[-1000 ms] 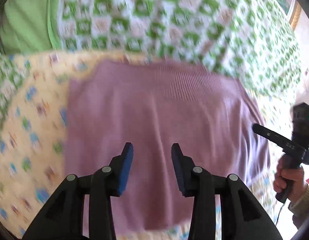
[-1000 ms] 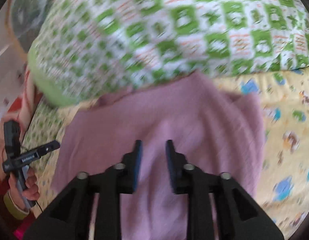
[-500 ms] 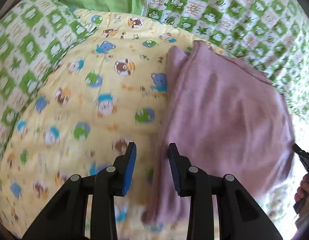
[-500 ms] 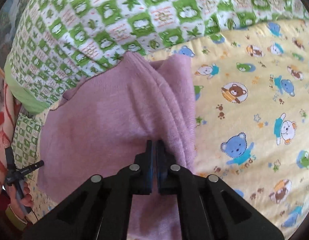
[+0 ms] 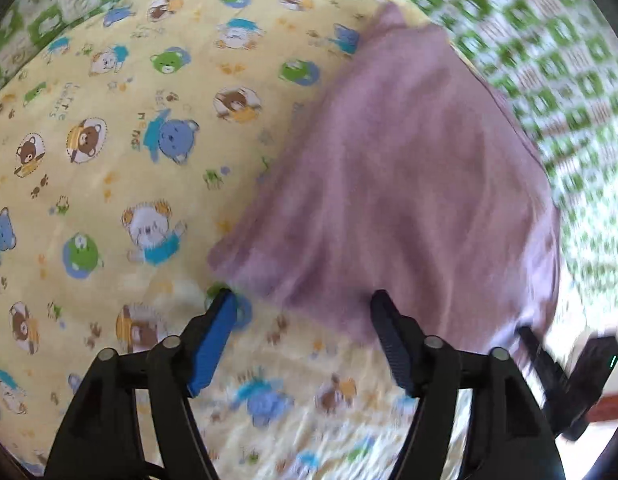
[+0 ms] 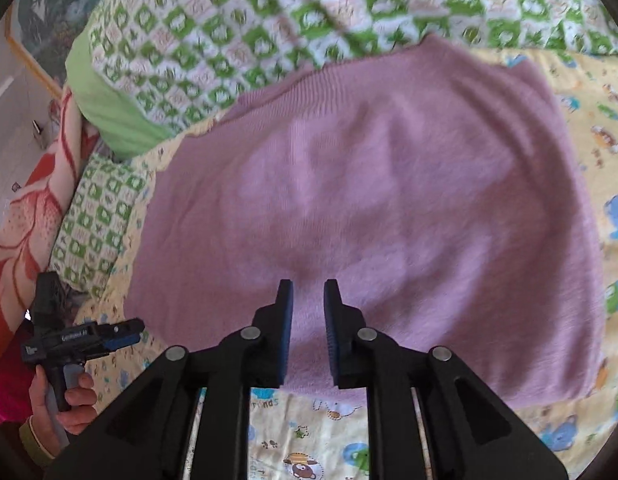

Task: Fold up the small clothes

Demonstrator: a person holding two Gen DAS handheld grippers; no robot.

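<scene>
Pink knitted garment (image 6: 373, 208) lying flat across centre frame on a yellow bear-print sheet (image 5: 109, 168).

Left gripper (image 5: 301, 300) tilted steeply down, jaws spread wide and just opened further, nothing between them, garment's near edge just above the tips. Right gripper (image 6: 308, 286) angled down over the garment's lower middle, jaws slightly parted after just reopening, no cloth pinched. Seen lower left from the right wrist: a hand (image 6: 69, 400) gripping the other tool's handle. Sheet print legible as "little bears". Green checked quilt (image 6: 269, 8) along the top.
</scene>
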